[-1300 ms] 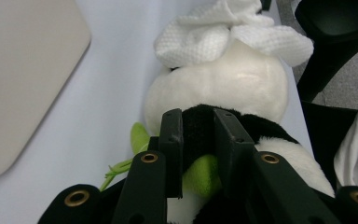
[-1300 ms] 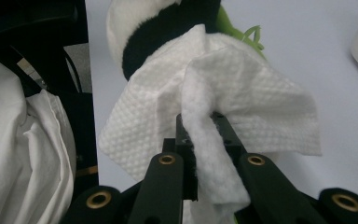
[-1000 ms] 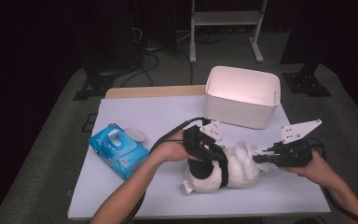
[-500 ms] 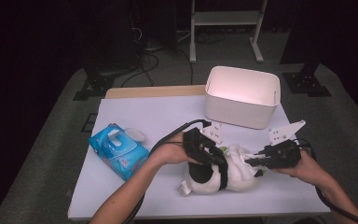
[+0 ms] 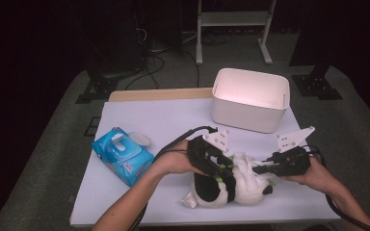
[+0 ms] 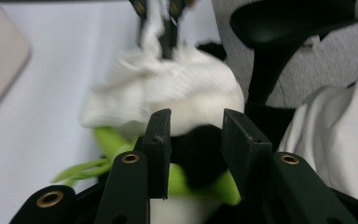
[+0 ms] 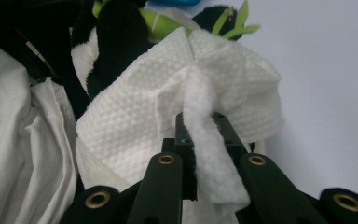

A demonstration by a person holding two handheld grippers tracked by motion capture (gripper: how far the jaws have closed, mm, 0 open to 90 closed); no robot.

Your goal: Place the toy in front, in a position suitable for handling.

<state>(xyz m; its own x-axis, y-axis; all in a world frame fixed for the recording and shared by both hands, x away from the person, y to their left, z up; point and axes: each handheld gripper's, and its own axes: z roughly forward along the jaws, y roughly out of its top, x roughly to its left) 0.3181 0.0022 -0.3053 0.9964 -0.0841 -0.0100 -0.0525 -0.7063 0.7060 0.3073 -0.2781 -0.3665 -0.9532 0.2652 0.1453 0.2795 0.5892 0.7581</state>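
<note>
1. The white table (image 5: 139, 120) carried everything, its far left edge bordered by a strip of bare wood.
2. A white bin (image 5: 249, 98) stood at the far right of the table, well apart from the hands.
3. A black-and-white plush toy (image 5: 217, 188) with green leaves lay on its side near the table's front edge, between the two hands.
4. A blue pack of wet wipes (image 5: 122, 155) lay at the left, apart from the toy, with its flap lifted.
5. A white wipe (image 7: 177, 98) was draped over the toy's upper side, one corner pulled into a twisted strand.
6. The left gripper (image 5: 220, 172) reached in over the toy from the left. Its jaws had just been opening and stood partly apart in the left gripper view (image 6: 198, 140), with the toy's black and green parts between them; whether the pads pressed on the plush could not be told.
7. The right gripper (image 5: 260, 168) came in from the right, jaws closed tight on the wipe's twisted strand, seen pinched between them in the right gripper view (image 7: 200, 135).
</note>
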